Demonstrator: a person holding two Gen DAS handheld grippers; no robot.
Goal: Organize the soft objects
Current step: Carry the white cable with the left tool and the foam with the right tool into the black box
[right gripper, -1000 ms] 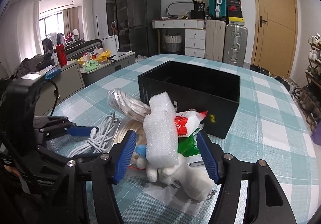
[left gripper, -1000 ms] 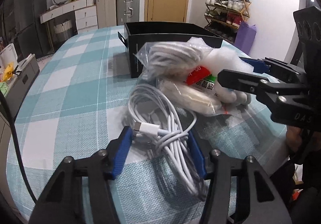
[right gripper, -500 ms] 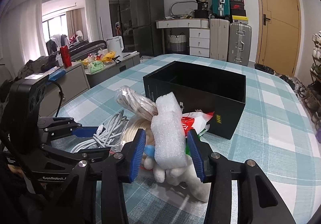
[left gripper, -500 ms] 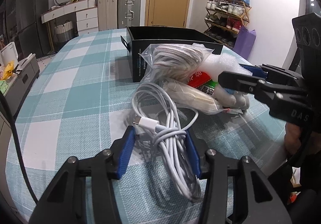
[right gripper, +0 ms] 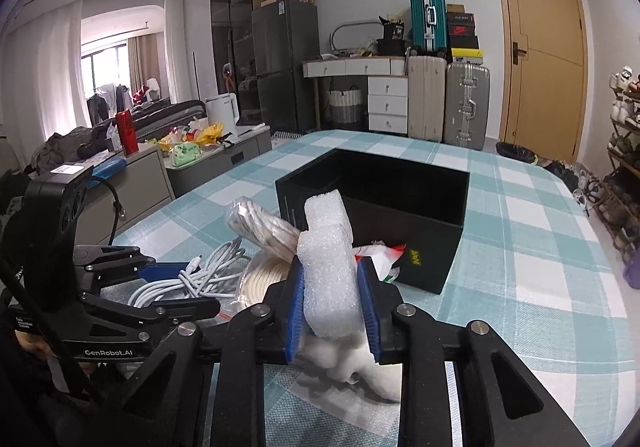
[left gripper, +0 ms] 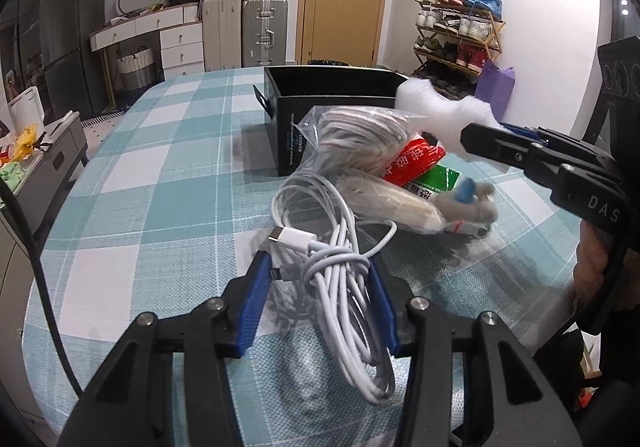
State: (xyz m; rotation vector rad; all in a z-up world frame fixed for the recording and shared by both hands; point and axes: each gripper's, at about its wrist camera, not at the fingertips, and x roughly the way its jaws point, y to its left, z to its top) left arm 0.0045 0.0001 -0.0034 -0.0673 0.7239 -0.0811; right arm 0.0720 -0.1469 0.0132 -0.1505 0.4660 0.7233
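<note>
My left gripper [left gripper: 318, 271] has its jaws closing on a bundle of white cable [left gripper: 332, 259], and both blue pads touch it. My right gripper [right gripper: 329, 265] is shut on a white foam piece [right gripper: 326, 243], which stands upright between the pads. The same foam [left gripper: 432, 107] shows at the right gripper's tip in the left wrist view. A white plush toy [right gripper: 360, 363] lies under the foam. Two clear bags of coiled rope [left gripper: 360, 135] and a red and green packet [left gripper: 420, 163] lie between the cable and an open black box [right gripper: 432, 239].
Everything rests on a teal checked tablecloth [left gripper: 160, 175]. The black box [left gripper: 288, 127] stands just behind the pile. A hand [left gripper: 592, 267] holds the right gripper at the table's right edge. Suitcases, drawers and a shoe rack line the far wall.
The right jaws have closed from wide apart onto the foam piece. The left jaws have narrowed around the cable bundle. Neither hand has shifted much.
</note>
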